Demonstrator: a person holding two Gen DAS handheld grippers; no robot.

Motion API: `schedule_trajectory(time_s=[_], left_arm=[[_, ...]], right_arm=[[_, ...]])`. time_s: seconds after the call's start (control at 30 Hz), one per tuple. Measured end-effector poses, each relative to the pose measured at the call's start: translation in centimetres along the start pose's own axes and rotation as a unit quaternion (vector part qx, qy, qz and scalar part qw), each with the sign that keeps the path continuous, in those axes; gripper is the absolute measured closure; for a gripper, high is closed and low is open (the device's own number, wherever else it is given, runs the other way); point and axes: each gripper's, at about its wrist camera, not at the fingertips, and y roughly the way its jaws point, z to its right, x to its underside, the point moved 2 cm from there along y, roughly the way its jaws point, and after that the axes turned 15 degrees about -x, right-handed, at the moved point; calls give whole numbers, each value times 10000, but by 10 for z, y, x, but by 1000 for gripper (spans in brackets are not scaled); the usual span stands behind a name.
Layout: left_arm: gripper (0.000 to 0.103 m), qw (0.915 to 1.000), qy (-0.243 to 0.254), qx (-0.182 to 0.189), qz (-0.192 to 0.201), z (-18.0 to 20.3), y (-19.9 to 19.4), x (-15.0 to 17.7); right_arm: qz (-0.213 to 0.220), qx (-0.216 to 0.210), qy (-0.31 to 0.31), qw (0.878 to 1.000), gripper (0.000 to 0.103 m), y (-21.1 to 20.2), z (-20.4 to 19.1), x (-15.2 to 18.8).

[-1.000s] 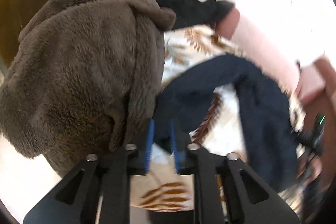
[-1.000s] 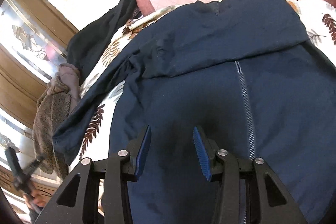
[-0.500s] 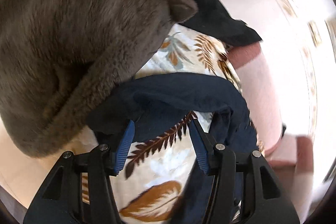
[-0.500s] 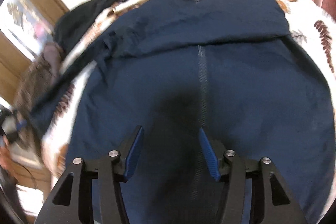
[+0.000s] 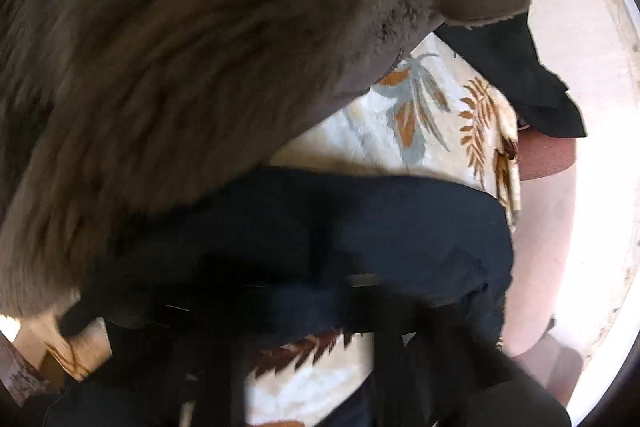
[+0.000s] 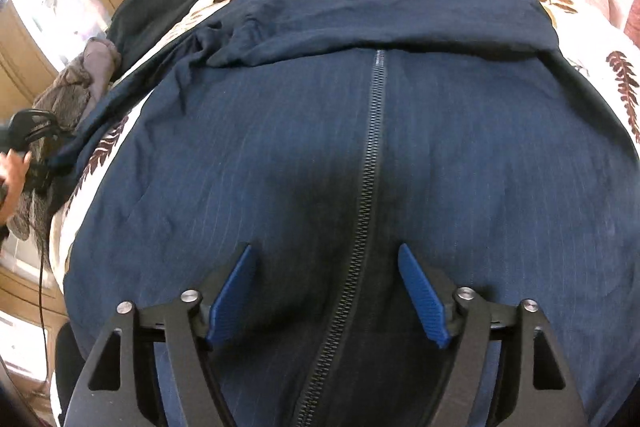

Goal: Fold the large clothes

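The navy jacket (image 6: 400,155) lies spread, front up, on the leaf-print bedspread (image 6: 592,39), its zipper (image 6: 370,155) running down the middle. The cloth appears thin, light and limp — it should drape and slide, so hems, cuffs or shoulder seams look like the best places to take hold. The right gripper (image 6: 326,291) hovers over the zipper, jaws spread wide, holding nothing. The left gripper (image 5: 304,351) is blurred at the jacket's sleeve — jaw state cannot be told.

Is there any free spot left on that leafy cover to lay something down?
Little. The navy jacket covers the middle of the leaf-print blanket. Bare strips show between the jacket and the furry brown coat, and along the jacket's right edge.
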Motion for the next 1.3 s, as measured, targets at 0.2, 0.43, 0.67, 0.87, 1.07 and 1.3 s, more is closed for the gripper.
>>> schedule_trajectory(time_s=[0.2, 0.43, 0.67, 0.87, 1.07, 1.3], left_arm=[[102, 9739, 1003, -494, 1973, 74, -84, -2], [102, 8712, 3097, -793, 3727, 209, -136, 89], [102, 8050, 4601, -527, 3707, 301, -104, 206], [102, 7547, 5708, -464, 3200, 356, -46, 297], [99, 6842, 6564, -1301, 2901, 361, 19, 352], [55, 7153, 6574, -586, 2296, 308, 4, 326]], right_arm=[[165, -228, 185, 9994, 25, -3, 7, 1], [200, -259, 146, 9994, 18, 2, 3, 0], [283, -410, 143, 9987, 18, 1, 7, 0], [392, -597, 155, 9973, 18, -1, 9, 1], [531, -815, 253, 9949, 18, -6, 15, 3], [923, -1137, 988, 9843, 20, -32, 38, -14]])
